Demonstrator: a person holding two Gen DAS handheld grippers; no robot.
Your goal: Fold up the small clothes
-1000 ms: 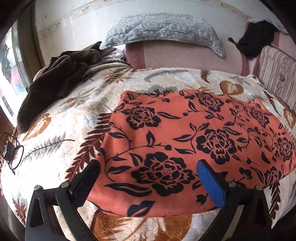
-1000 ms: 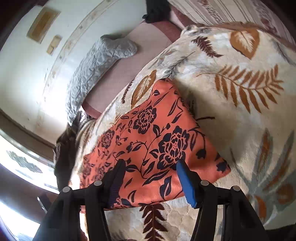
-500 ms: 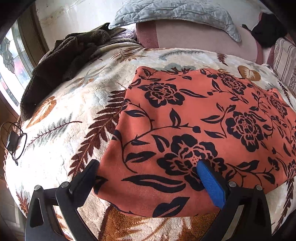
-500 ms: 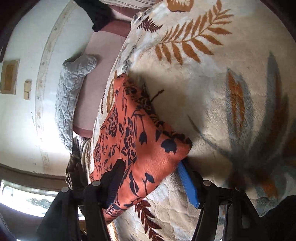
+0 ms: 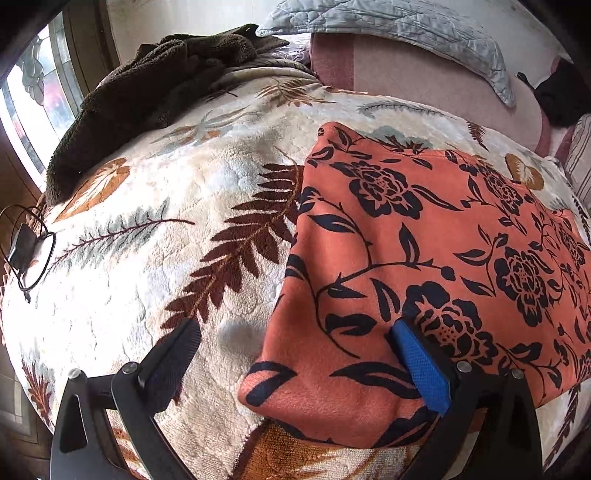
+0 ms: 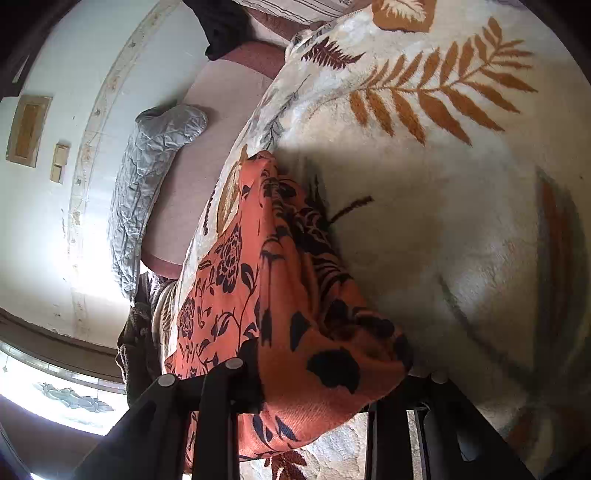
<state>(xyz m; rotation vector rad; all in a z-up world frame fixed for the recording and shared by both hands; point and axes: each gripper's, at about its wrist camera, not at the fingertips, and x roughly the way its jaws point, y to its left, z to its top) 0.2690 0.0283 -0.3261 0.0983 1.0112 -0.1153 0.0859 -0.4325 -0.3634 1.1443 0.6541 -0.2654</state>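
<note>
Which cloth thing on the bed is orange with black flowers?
The orange floral garment, nearest the left gripper. The brown fuzzy blanket and grey quilted pillow farther back are plain.

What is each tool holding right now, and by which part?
The right tool is shut on a near corner of the orange floral garment, lifting it off the blanket. The left tool is open, straddling another near corner, holding nothing.

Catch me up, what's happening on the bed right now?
A person is folding an orange floral garment on the leaf-print blanket. The right tongs are shut on its near right corner, with the cloth bunched between them. The left tongs are open, straddling the near left corner, blue pad resting on the fabric, not yet gripping.
</note>
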